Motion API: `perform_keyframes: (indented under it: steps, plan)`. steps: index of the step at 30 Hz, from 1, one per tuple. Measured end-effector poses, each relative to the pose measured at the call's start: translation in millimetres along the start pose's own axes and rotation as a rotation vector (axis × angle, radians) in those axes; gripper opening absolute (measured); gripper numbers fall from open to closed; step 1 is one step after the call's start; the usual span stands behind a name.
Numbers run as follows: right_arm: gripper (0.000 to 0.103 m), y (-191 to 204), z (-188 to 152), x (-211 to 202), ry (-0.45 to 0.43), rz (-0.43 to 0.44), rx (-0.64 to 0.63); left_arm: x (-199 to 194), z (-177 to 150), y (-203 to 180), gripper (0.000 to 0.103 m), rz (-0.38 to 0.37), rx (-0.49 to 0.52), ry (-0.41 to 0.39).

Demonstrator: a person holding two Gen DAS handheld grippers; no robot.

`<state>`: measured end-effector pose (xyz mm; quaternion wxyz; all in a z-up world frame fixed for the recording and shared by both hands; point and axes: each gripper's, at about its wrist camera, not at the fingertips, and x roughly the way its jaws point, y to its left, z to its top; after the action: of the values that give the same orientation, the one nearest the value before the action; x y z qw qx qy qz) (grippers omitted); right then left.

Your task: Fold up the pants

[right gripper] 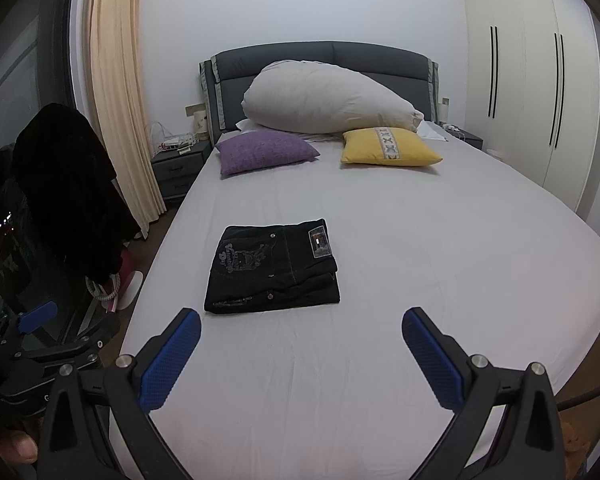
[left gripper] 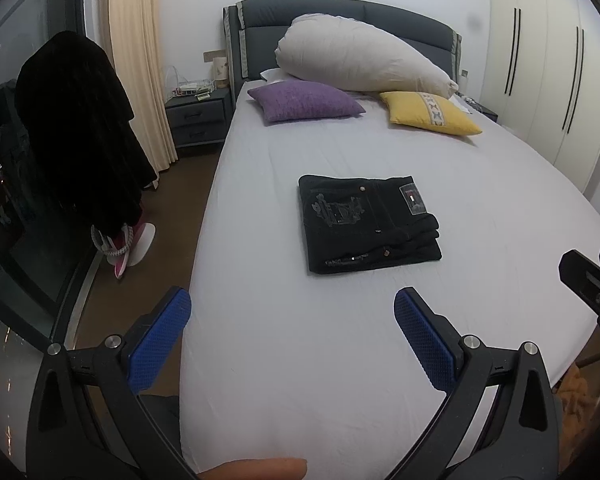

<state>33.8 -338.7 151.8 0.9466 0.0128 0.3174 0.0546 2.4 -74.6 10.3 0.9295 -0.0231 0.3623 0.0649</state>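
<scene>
On the white-sheeted bed (left gripper: 300, 360), black folded denim pants (left gripper: 366, 224) lay at twelve o'clock; both hand-held grippers (left gripper: 292, 312) (right gripper: 300, 330) gaped wide, empty. Careless brushing might undo the stack.

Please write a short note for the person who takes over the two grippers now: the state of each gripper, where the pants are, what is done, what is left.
Left gripper: open, empty, above the near part of the bed.
Right gripper: open, empty, also short of the pants.
Pants: black, folded into a compact stack, flat mid-bed, touched by neither gripper.
Done: folding looks complete.
Left: probably nothing; maybe square the slightly uneven right edge.
</scene>
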Motion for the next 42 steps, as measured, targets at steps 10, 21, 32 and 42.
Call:
perform_keyframes:
  steps: [10,21,32,42]
  plan:
    - [0.103,5.1,-1.6,0.6,0.01,0.009,-0.013,1.3,-3.8,-1.6,0.103,-0.004,-0.005,0.004]
    - [0.103,7.4,-4.6,1.7,0.015,0.013,-0.015,1.6,-6.5,-3.4,0.103,-0.003,-0.006,0.006]
    - [0.103,8.1,-5.4,1.7,0.017,0.013,-0.015,2.7,-10.4,-5.9,0.103,-0.003,-0.008,0.01]
    - [0.103,8.3,-4.8,0.2,0.018,0.013,-0.015,1.0,-10.7,-6.1,0.103,-0.004,-0.009,0.011]
